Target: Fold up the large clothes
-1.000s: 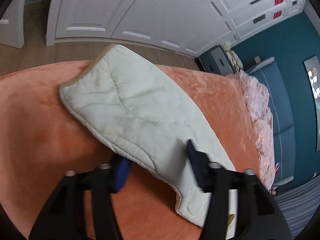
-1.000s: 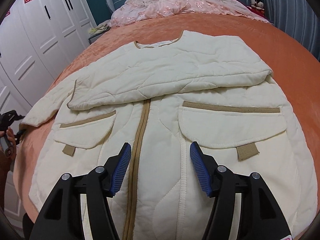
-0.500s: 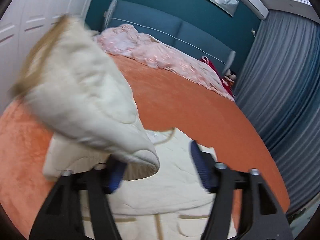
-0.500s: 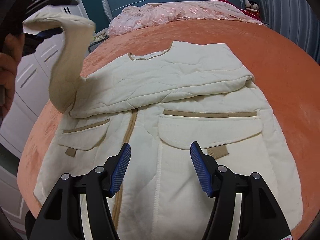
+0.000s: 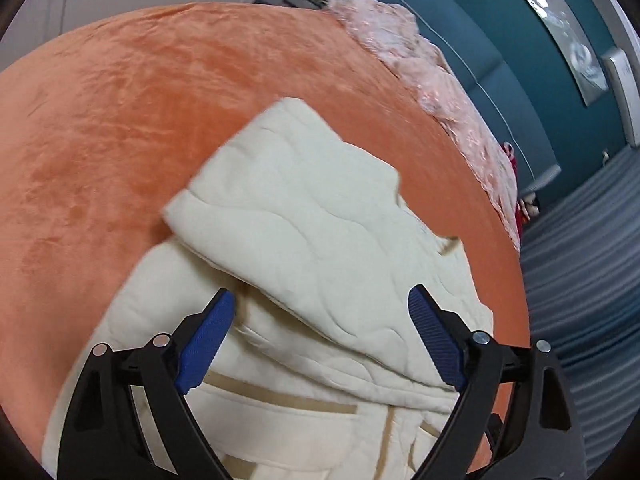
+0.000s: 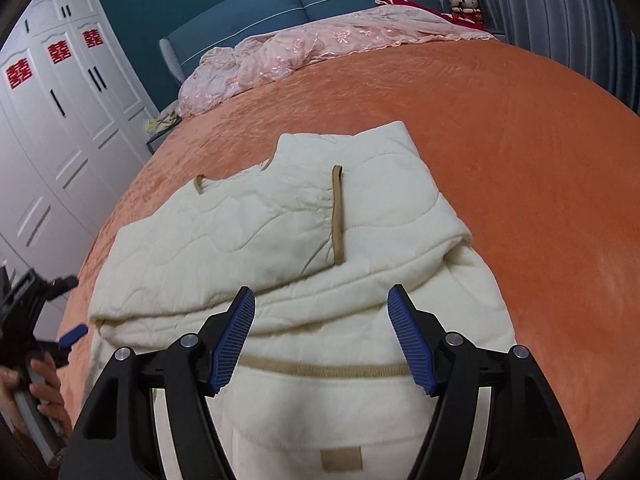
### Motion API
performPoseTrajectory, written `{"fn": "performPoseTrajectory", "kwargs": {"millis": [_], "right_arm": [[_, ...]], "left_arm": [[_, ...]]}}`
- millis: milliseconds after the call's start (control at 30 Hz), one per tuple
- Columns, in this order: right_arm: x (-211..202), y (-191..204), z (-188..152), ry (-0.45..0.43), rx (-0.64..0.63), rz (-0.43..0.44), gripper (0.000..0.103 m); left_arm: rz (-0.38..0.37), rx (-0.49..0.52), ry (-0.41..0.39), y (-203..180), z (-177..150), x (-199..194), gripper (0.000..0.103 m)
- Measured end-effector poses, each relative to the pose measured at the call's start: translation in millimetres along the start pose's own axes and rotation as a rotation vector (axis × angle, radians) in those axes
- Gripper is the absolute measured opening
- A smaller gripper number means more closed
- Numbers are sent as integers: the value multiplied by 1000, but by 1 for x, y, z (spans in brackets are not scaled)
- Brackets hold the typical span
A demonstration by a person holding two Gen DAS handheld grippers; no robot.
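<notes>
A cream quilted jacket (image 6: 280, 248) with tan trim lies on the orange bedspread (image 6: 500, 140). Both sleeves lie folded across its chest, and a tan cuff band (image 6: 338, 216) runs down the middle. In the left wrist view the folded sleeve (image 5: 304, 216) lies on the jacket body. My left gripper (image 5: 322, 312) hovers above it, its jaws opening wide, with nothing between the pads. My right gripper (image 6: 320, 312) hangs over the jacket's lower front near a pocket (image 6: 320, 408), its jaws opening, nothing pinched. The left gripper also shows at the left edge of the right wrist view (image 6: 72, 334), held by a hand (image 6: 44, 384).
A crumpled pink quilt (image 6: 320, 48) lies at the head of the bed against a blue headboard (image 6: 300, 4). White wardrobes (image 6: 60, 120) stand to the left, grey curtains (image 6: 560, 12) to the right. Orange bedspread spreads around the jacket.
The left gripper carried the left sleeve up and over the jacket, let it go on the chest and opened wide. The right gripper moved closer over the jacket and opened a little.
</notes>
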State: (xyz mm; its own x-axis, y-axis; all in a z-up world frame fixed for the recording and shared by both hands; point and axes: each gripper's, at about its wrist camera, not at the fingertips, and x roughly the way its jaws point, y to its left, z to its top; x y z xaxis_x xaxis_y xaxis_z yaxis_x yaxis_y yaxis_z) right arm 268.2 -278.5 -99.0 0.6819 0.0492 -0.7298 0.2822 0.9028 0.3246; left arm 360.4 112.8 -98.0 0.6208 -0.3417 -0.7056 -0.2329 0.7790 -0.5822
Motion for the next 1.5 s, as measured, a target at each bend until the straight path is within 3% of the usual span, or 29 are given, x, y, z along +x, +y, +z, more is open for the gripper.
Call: {"fn": "performPoseTrajectory", "kwargs": {"millis": [200,367,400,467,533,633,733,867,1033,1200,1267,1367,1500], "right_arm": [[49,-9,26,53,115,15,67],[74,-3,34,81,156,46,65],[77,1,36,85,149,64,57],[81,12,41,107,112,76,11],[71,21,52,86,83,113,6],[32,35,66,-8,20,185,5],[16,42,61,-35,-91,119,4],[50,20,33,87,-112,8,4],[74,0,7,125,-101,-21,3],[79,0,4,113,-101,-25,5],[72,1,6,111,-95,-18,11],[47,-1,13,81,-84,-31,26],[19,4,41,-14,-91,-23,37]], "left_arm": [[10,-168,12,60,19,19,86],[35,-160,-6,66,23,26,79],[43,-144,-7,63,25,28,65],[74,-113,5,60,33,34,42],[78,-97,-16,56,36,25,20],[58,-70,-59,54,40,8,13],[94,3,-80,51,30,1,11],[179,59,-40,52,12,20,11],[262,173,-74,44,-2,32,12],[317,266,-110,38,-13,39,16],[310,268,-117,38,-11,34,19],[297,257,-135,37,-4,7,38],[284,325,-212,19,21,-28,40]]}}
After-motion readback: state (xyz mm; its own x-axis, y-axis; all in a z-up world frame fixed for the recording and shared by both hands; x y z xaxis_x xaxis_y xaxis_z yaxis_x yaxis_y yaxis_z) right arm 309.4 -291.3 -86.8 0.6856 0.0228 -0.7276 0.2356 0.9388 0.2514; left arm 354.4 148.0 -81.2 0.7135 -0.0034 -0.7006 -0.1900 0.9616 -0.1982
